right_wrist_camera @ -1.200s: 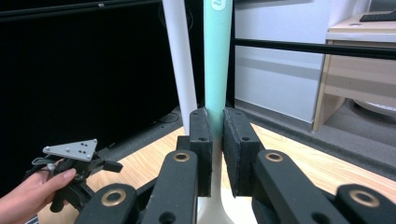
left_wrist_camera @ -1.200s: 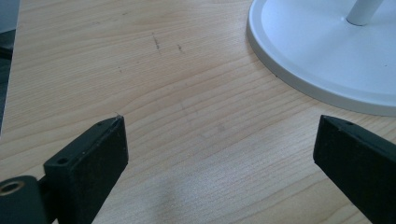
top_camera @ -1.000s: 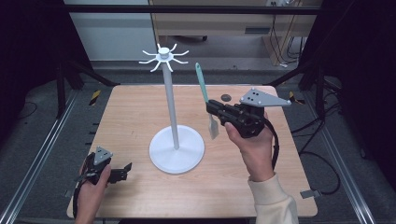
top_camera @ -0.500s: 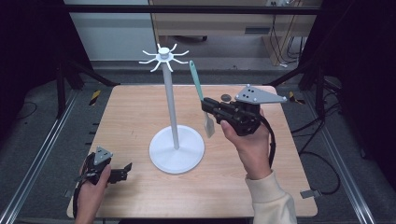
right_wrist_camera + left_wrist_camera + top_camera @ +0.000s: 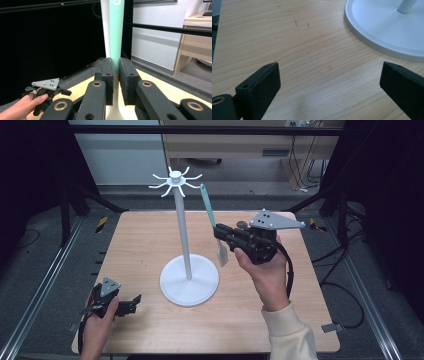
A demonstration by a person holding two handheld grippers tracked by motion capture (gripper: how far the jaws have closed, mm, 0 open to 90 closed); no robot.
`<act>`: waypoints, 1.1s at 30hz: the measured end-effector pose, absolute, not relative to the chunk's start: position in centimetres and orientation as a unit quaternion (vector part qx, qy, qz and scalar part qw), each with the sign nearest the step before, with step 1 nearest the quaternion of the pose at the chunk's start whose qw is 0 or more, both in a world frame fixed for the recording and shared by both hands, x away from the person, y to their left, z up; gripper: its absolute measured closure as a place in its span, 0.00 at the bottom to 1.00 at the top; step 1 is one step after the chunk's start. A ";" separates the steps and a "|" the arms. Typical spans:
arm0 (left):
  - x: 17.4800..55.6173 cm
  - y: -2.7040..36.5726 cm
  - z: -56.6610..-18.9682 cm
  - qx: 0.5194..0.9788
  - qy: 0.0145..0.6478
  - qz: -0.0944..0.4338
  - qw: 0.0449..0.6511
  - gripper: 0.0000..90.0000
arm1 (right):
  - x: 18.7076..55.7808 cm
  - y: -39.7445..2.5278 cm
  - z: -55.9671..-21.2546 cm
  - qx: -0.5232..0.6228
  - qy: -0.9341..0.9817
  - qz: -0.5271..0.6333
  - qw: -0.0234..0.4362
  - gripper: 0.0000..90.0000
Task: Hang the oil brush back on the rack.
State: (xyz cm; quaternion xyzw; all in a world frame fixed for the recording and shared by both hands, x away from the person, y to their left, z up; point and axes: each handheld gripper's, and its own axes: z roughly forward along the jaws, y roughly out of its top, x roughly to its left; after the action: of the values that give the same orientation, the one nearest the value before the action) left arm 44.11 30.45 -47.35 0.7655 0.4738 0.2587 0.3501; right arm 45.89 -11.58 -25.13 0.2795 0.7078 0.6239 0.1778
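The green spatula could be knocked against the white stand if it is swung too fast toward the hooks at the top, and the tall stand might be tipped over, since it rests only on its round base. The spatula could also slip down, because it is pinched only at the middle of its thin handle and its pale blade hangs below. The hole at the handle's tip could miss a hook, as the hooks are small and spread out like a star. The right gripper is held up in the air at about 3 o'clock from the stand's pole, and its fingers are squeezed almost together on the spatula handle, with just the handle between them. The spatula is tilted, with its top pointing toward 11 o'clock, near the hooks but not touching them. The left gripper is rested low on the table at about 8 o'clock from the base. Its fingers are spread wide apart, and nothing is held between them.
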 end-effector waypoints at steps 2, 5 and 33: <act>44.1 30.4 -47.4 0.766 0.474 0.258 0.350 0.03 | 45.9 -11.5 -25.1 0.279 0.708 0.624 0.178 0.92; 44.1 30.4 -47.3 0.766 0.473 0.259 0.351 0.03 | 45.9 -11.5 -25.1 0.281 0.710 0.621 0.178 0.92; 44.1 30.4 -47.3 0.766 0.473 0.258 0.351 0.03 | 46.2 -11.5 -25.2 0.282 0.710 0.621 0.176 0.92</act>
State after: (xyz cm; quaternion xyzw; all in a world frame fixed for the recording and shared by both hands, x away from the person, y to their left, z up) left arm 44.11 30.44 -47.35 0.7659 0.4733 0.2578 0.3506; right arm 46.22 -11.49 -25.15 0.2822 0.7096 0.6213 0.1756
